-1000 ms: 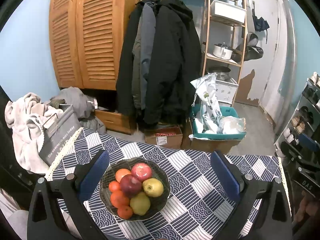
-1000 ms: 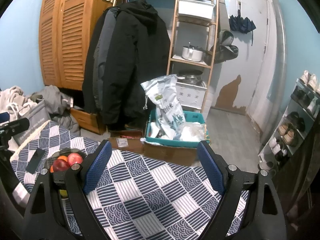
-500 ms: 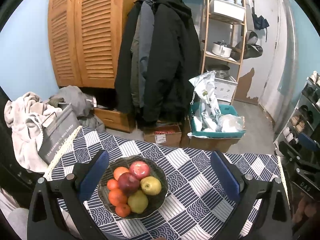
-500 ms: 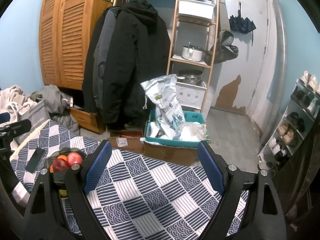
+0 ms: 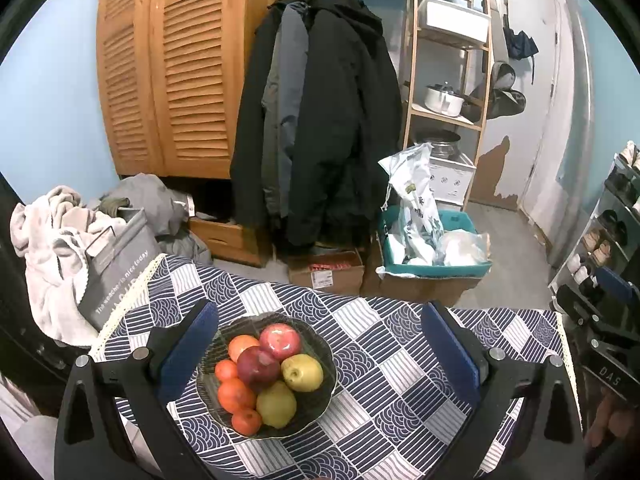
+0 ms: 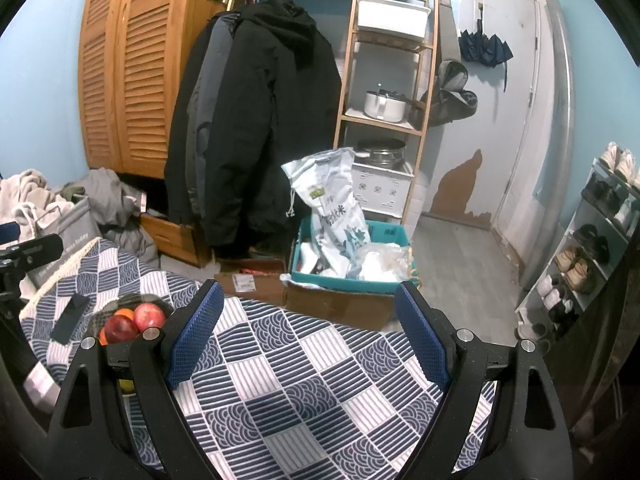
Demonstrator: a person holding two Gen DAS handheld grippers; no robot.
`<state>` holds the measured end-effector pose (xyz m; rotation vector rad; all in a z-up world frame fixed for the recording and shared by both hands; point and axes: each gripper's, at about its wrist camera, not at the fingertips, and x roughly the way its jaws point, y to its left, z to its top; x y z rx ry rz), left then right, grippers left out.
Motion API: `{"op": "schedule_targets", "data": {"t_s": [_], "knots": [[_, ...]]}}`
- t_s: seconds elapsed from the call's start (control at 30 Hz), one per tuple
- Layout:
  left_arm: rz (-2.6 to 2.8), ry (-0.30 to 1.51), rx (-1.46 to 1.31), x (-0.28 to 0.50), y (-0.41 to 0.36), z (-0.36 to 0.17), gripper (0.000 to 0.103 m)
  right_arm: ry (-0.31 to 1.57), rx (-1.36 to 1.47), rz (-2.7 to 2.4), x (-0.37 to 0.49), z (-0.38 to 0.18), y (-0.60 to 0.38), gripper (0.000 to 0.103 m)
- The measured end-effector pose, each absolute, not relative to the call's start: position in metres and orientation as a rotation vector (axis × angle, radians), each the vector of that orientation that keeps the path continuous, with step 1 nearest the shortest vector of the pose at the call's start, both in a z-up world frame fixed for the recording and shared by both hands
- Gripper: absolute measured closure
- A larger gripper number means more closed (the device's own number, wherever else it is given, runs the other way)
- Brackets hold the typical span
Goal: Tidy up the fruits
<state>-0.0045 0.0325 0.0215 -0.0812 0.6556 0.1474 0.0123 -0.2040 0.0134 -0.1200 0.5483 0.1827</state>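
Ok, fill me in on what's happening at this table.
A person holds a gripper in each hand over a table with a patterned cloth. Both are open and hold nothing. The left gripper hangs above a dark bowl piled with apples, oranges and yellow-green fruit. The right gripper hangs over bare cloth, with the bowl off to its left. No fruit lies outside the bowl.

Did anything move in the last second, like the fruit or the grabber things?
Only the left gripper drifted a little: its view slid slightly, so the fruit bowl now sits a touch farther right and higher between its fingers. Nothing was grabbed or let go. The fruit stayed piled in the bowl, both grippers stayed open, and the right gripper hardly moved over the checked tablecloth.
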Motion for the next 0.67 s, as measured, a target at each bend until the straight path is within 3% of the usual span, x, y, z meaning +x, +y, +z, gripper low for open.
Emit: {"op": "schedule_targets", "data": {"t_s": [0.67], "knots": [[0.153, 0.664, -0.072, -0.0058, 0.0279, 0.0180, 0.001, 0.550, -0.122, 0.183, 0.0129, 0.0143, -0.2027, 0.017]]}}
